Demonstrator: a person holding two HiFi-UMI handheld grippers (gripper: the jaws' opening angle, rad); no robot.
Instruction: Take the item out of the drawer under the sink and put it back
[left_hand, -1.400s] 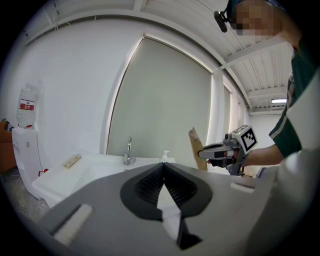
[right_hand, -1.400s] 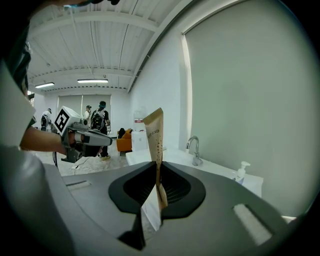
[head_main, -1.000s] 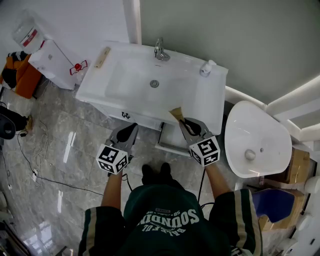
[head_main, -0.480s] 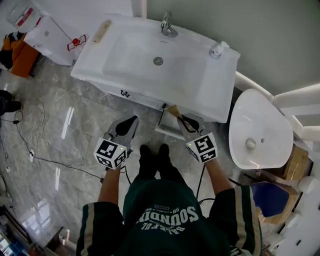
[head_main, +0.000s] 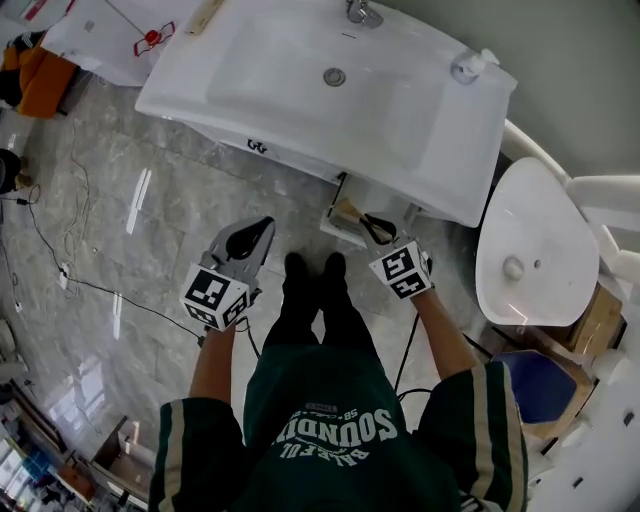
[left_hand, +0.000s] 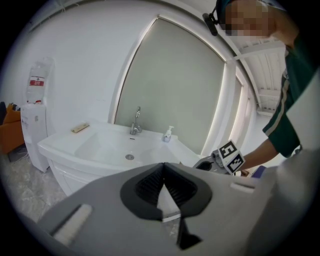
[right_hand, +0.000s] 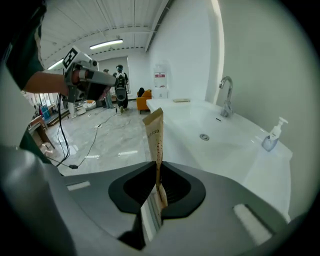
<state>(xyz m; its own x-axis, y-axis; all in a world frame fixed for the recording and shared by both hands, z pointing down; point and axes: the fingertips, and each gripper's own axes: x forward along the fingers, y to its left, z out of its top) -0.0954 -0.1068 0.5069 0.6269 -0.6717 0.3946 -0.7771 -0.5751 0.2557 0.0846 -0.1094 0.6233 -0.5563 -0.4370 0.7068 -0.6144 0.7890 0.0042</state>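
Observation:
A white drawer (head_main: 331, 231) stands pulled out under the white sink (head_main: 250, 70). My right gripper (head_main: 368, 222) is shut on a thin tan paper packet (head_main: 346, 211), which it holds just above the drawer's opening. In the right gripper view the packet (right_hand: 154, 131) stands upright, pinched between the jaws of the right gripper (right_hand: 158, 172), with the basin behind it. My left gripper (head_main: 265, 222) hangs over the floor to the left of the drawer, shut and empty. In the left gripper view the left gripper (left_hand: 163, 167) points toward the sink front.
A toilet (head_main: 535, 250) stands at the right, close to the drawer. On the sink are a faucet (head_main: 362, 12) and a soap dispenser (head_main: 470, 65). The person's feet (head_main: 310, 268) are between the grippers. A cable (head_main: 60, 275) crosses the marble floor at left.
The head view has tilted, so the sink sits higher in the frame. The right gripper has come down with the packet from the sink's front edge to the open drawer. The left gripper has hardly moved.

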